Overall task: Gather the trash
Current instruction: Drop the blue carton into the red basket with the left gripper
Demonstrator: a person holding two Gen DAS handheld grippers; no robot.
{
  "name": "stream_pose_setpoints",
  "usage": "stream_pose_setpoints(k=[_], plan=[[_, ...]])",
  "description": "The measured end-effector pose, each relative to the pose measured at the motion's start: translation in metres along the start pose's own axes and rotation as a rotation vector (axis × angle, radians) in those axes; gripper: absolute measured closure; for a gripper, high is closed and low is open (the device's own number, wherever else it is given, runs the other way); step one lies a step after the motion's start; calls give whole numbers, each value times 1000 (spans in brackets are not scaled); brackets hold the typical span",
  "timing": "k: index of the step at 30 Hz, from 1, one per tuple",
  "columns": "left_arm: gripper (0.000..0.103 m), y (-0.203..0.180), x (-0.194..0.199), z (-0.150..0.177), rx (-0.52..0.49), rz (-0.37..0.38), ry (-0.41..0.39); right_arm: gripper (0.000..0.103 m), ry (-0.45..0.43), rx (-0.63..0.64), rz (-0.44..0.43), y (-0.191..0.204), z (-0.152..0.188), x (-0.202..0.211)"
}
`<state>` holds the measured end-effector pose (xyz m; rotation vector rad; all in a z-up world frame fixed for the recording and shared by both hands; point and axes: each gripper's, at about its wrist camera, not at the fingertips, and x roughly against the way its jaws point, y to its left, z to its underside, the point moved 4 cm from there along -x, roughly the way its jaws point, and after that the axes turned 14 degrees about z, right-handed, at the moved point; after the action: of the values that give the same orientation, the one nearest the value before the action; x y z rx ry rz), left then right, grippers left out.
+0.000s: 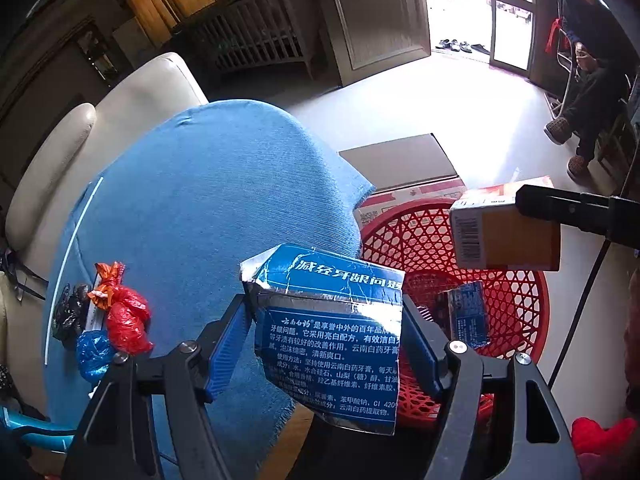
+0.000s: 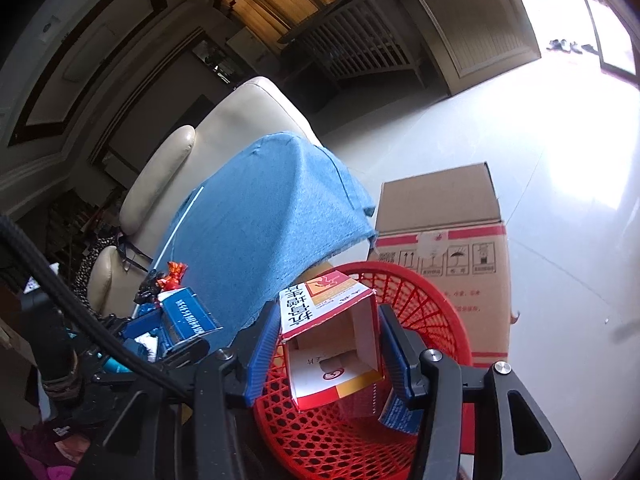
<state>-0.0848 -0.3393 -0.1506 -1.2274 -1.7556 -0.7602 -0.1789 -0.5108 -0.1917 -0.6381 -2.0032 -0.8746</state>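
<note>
My left gripper point(image 1: 326, 344) is shut on a torn blue toothpaste box point(image 1: 328, 336), held over the edge of a table draped in blue cloth point(image 1: 208, 200). My right gripper point(image 2: 330, 350) is shut on an open orange and white carton point(image 2: 332, 344), which hangs over the red mesh basket point(image 2: 432, 304). The left wrist view shows this carton point(image 1: 504, 232) above the basket point(image 1: 520, 300). A small blue box point(image 1: 468, 316) lies inside the basket. A red bag point(image 1: 126, 320), a blue bag point(image 1: 94, 354), a black bag point(image 1: 70, 312) and an orange wrapper point(image 1: 106, 280) lie on the cloth.
A cardboard box point(image 2: 440, 216) stands on the pale floor behind the basket. A cream sofa point(image 1: 120, 120) lies beyond the table. A thin white stick point(image 1: 72, 256) rests on the cloth. A person sits at the far right point(image 1: 588, 92) beside an open doorway.
</note>
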Motion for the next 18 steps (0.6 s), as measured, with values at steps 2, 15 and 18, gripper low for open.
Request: stream_pose_setpoints(k=[2,15,18], plan=[[29,-1,-3,0,0,12,12,47,14,-19,-10,-2,1,-2],[29,8,-4,8,30,41,21,40,16,-51,-24,-2,-3,-1],[29,21,3,14,60,32,11,41,11,-28,-19,6,-4,-1]])
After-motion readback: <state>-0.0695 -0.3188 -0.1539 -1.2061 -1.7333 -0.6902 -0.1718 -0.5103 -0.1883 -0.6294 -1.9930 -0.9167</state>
